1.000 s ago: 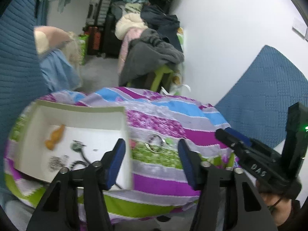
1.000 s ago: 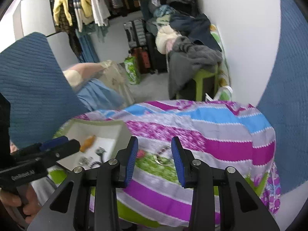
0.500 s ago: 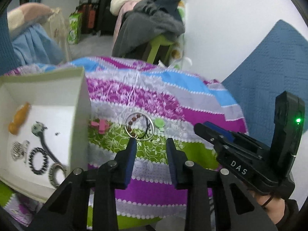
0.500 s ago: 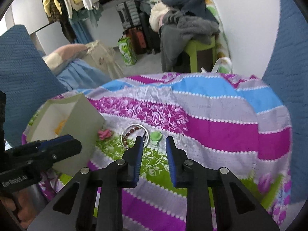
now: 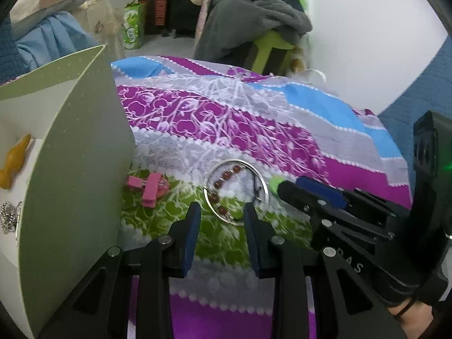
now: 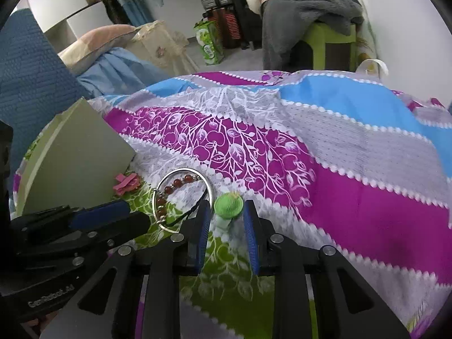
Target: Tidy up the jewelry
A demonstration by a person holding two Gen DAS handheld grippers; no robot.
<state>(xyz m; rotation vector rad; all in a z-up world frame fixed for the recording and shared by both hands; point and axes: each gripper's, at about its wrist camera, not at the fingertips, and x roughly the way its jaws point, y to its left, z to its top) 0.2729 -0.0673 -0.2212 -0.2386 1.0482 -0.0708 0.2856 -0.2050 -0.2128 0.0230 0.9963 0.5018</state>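
Left gripper [image 5: 221, 220] part-open, holding nothing; its fingertips straddle the near rim of the silver bangle [image 5: 236, 190], which lies flat on the patterned bedspread [image 5: 254, 130] with a red bead bracelet [image 5: 223, 186] inside it. Right gripper [image 6: 227, 220] part-open, empty, jaws either side of a green hair tie [image 6: 228, 204] just right of the bangle. Pink clip [image 5: 148, 188] lies between bangle and the box [image 5: 73, 152].

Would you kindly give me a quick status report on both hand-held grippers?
Left hand-held gripper open, nearing silver bangle. Right hand-held gripper open, straddling green hair clip. Box beside; nothing blocking.
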